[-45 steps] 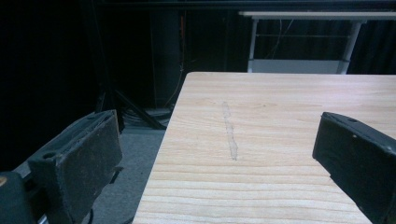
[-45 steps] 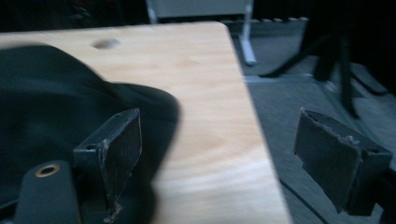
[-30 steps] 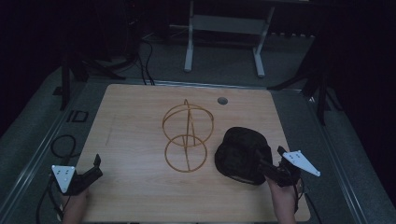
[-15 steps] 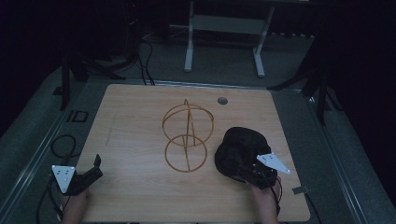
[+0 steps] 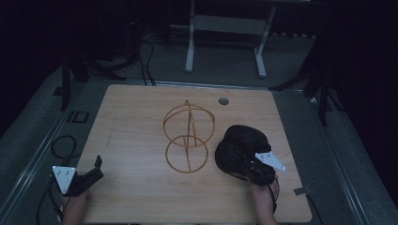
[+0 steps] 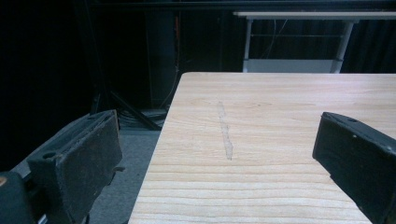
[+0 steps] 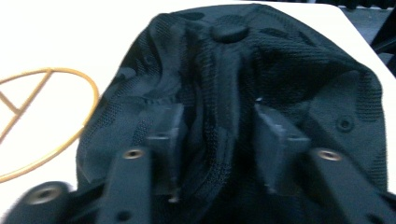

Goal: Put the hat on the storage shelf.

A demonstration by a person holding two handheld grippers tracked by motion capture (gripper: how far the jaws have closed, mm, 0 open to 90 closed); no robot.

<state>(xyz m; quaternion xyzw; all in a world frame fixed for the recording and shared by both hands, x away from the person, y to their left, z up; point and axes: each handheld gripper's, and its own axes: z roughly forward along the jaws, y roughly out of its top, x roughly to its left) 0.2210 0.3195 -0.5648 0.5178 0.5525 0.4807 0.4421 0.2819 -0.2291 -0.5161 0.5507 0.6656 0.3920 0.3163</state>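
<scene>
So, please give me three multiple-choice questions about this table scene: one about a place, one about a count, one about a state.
1. Where does the black cap lie from the gold wire stand, in the high view?
A. to its right
B. to its left
C. inside it

2. How many round rings does the stand have?
A. one
B. two
C. four

3. How stands the left gripper?
A. shut on the cap
B. shut on the stand
C. open over the table

Answers: 1 A, the cap sits right of the stand; 2 B, one upright ring, one flat; 3 C, bare wood between its jaws.
</scene>
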